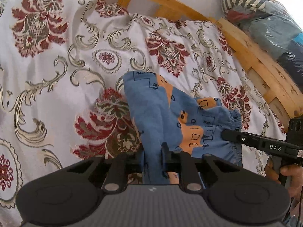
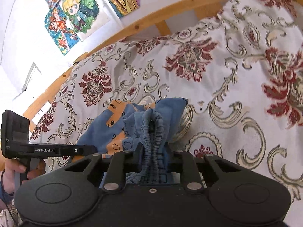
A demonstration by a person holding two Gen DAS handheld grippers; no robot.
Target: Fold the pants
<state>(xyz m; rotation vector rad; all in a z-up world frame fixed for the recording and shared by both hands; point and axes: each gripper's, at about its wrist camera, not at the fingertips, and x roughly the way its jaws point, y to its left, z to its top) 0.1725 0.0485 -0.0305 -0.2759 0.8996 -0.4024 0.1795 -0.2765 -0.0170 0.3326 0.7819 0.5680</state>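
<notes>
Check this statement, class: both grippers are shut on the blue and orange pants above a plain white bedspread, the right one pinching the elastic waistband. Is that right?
Not quite. The bedspread is not plain: it carries red flowers and beige scrolls, as both wrist views show. The rest holds: the left gripper and right gripper are shut on the pants, the right on the waistband.

Left black two-finger gripper (image 1: pixel 153 152): jaws clamped close together on a fold of blue-and-orange printed cloth pants (image 1: pixel 161 111). Right black two-finger gripper (image 2: pixel 154 154): jaws likewise pinched on the gathered elastic waistband. Each bare hand, left (image 2: pixel 13 172) and right (image 1: pixel 289 174), wraps its gripper's handle. The grippers sit near each other, tips converging.
</notes>
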